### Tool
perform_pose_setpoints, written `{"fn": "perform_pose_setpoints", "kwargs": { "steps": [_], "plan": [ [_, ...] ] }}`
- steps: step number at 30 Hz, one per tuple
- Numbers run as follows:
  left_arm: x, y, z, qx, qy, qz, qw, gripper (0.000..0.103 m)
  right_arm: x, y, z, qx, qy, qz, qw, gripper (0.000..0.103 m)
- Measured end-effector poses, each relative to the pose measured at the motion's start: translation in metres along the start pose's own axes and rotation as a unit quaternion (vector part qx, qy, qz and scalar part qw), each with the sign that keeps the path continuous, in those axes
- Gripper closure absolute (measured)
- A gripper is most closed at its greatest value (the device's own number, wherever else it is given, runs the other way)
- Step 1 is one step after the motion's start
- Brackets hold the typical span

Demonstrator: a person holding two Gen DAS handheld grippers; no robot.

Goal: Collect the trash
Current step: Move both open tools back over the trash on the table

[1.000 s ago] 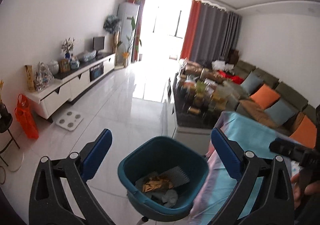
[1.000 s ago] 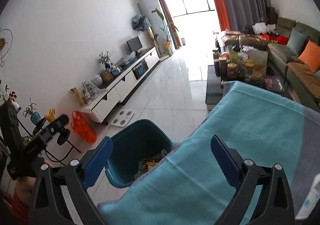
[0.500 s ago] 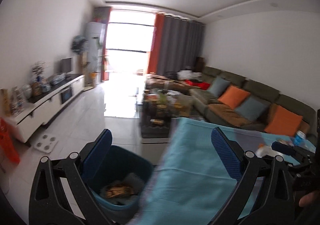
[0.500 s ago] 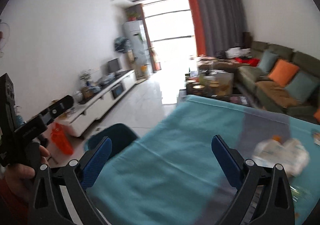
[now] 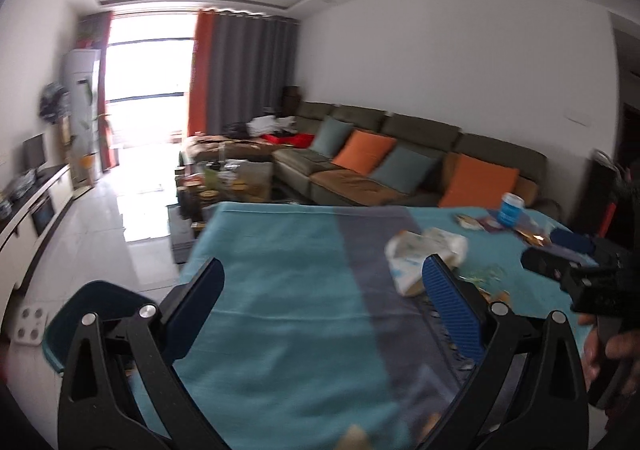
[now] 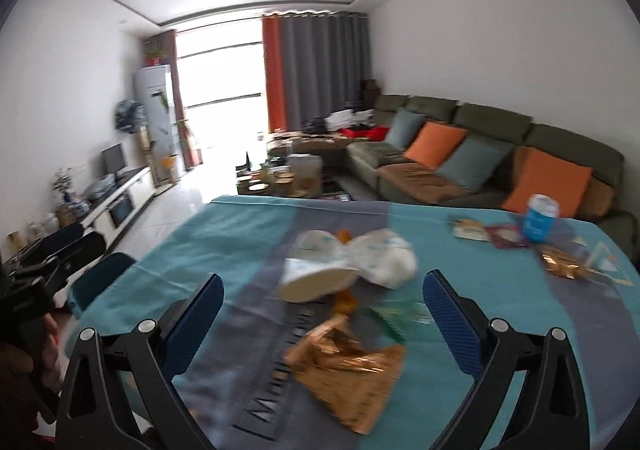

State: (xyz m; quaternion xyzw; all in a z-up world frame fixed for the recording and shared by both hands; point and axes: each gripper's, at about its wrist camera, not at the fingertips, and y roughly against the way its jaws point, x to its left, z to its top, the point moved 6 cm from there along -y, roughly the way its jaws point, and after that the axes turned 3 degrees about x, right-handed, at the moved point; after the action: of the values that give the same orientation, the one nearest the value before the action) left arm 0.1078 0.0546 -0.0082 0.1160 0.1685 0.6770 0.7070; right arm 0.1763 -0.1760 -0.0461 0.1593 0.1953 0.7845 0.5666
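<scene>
Overhead, right claw (image 6: 323,296) gapes wide above gold wrapper (image 6: 346,364).

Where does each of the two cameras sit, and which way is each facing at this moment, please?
Left wrist: on the left tool, above the teal tablecloth, facing sofa and window; own open fingers, right tool and a hand show.
Right wrist: on the right tool, over a gold wrapper and white packet; open fingers, left tool show.
Shared: tablecloth, packet, blue cup, sofa, teal bin.
</scene>
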Motion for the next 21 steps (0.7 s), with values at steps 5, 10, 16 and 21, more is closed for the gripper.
{"fn": "perform_pose_setpoints", "kwargs": {
  "steps": [5,10,16,21],
  "plan": [
    [-0.034,-0.011,-0.008,0.012,-0.025,-0.039,0.9988,0.005,-0.027,0.003,-0.008,0.001,-0.019,-0.031,0.999,0.007],
    [-0.063,-0.023,-0.013,0.021,-0.047,-0.075,0.9958,0.005,-0.043,0.006,-0.014,0.003,-0.033,-0.048,0.998,0.007],
    [-0.09,-0.029,-0.016,0.025,-0.076,-0.108,0.9909,0.005,-0.051,0.009,-0.018,0.003,-0.043,-0.057,0.997,0.007],
    [-0.105,-0.04,-0.021,0.04,-0.089,-0.127,0.9872,0.005,-0.056,0.013,-0.019,0.004,-0.049,-0.062,0.997,0.007]
  ]
}}
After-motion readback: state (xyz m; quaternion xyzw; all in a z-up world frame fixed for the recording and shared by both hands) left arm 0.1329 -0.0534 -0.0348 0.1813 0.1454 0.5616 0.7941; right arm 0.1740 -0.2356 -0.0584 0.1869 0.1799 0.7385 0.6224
